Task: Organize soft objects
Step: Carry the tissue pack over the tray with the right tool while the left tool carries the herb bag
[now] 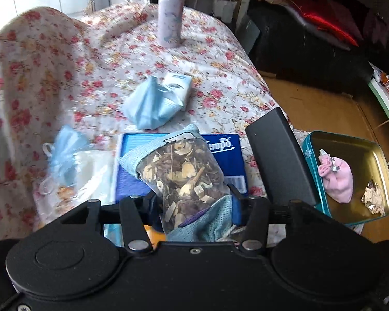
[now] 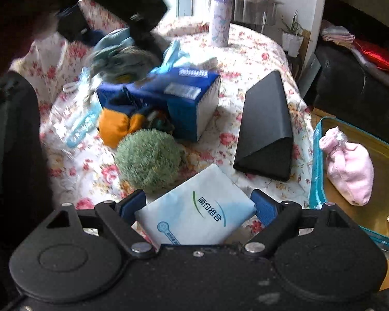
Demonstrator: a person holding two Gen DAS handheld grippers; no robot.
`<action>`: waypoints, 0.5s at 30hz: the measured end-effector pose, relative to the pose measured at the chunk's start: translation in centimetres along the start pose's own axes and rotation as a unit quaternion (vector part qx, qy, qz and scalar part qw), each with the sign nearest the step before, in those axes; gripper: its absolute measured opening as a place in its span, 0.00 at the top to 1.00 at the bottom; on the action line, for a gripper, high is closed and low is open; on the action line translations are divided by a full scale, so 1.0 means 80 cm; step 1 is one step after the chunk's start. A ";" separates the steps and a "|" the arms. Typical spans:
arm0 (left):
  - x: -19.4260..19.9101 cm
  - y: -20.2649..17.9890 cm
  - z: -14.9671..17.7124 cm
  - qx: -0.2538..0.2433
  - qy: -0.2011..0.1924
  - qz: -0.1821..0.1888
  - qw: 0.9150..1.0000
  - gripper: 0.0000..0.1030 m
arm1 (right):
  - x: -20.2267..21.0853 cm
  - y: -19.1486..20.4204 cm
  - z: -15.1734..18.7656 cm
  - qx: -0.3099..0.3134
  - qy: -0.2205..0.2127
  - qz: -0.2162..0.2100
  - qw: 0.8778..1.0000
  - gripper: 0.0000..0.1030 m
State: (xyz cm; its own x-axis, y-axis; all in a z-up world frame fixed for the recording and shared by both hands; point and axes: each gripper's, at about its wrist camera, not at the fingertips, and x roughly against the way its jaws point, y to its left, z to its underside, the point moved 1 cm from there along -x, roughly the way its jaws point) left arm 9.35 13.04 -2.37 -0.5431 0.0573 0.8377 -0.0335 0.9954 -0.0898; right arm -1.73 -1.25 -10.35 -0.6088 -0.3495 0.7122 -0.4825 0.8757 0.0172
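In the left wrist view, the left gripper (image 1: 194,202) is clamped on the sachet (image 1: 184,178) at lower centre; carry it level and gently to the tin (image 1: 311,142) at the right edge. In the right wrist view, the right gripper (image 2: 198,207) straddles the packet (image 2: 197,215) at lower centre, jaws apart, contact unclear.
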 end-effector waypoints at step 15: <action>0.037 -0.030 0.045 -0.064 0.003 0.040 0.997 0.52 | 0.066 -0.072 0.007 -0.139 -0.045 0.104 0.984 0.15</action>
State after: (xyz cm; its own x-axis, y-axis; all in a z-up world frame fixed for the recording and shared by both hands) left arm 4.81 10.58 -1.61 -0.5344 0.1367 0.8341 0.1179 0.9892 -0.0865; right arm -2.55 -8.35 -7.09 -0.7354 -0.1697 0.6560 -0.1574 0.9844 0.0782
